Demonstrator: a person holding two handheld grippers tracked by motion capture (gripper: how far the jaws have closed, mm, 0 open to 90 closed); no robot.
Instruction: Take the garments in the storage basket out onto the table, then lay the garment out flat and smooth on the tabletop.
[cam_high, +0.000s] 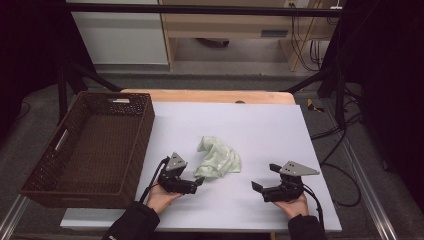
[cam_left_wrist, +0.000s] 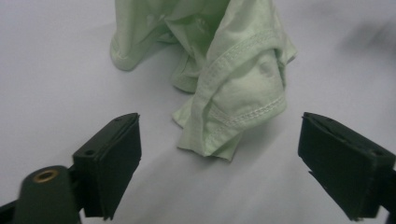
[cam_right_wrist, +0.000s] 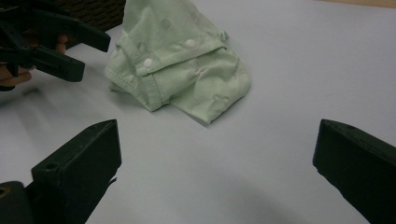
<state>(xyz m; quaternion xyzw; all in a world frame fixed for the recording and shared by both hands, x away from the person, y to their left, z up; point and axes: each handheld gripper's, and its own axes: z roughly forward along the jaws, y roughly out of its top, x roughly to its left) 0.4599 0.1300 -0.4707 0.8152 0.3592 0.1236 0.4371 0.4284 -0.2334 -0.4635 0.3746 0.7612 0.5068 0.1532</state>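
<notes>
Two forearms in dark sleeves are coming in from the near edge of the high view, each hand holding a gripper over the white worktop (cam_high: 260, 125). On the left, the left gripper (cam_high: 199, 183) is sitting low over the sheet, pointing right toward a crumpled pale green garment (cam_high: 218, 157), its tips lying just beside the garment's near left edge. Seen in the left gripper view, that gripper (cam_left_wrist: 219, 154) is standing with its jaws wide apart and holding nothing; the cloth's stitched hem (cam_left_wrist: 233, 116) is hanging down toward the gap between them, and neither pad is pressing on it. Whether the fabric is reaching fully in between the pads cannot be told. The garment is lying in a loose heap near the middle of the worktop, slightly left of centre, between the two hands. Its small white snap buttons (cam_right_wrist: 148, 62) are showing in the right gripper view along a folded placket. On the right, the right gripper (cam_high: 256, 187) is hovering near the worktop's near edge, well apart from the garment and pointing left toward it. Looking along it, the right gripper (cam_right_wrist: 217, 154) is gaping wide with only bare white sheet between its jaws, and the left gripper (cam_right_wrist: 84, 51) is showing at the far left of that view. A dark brown woven basket (cam_high: 127, 145) is resting at the left side of the worktop, overhanging its edge.
</notes>
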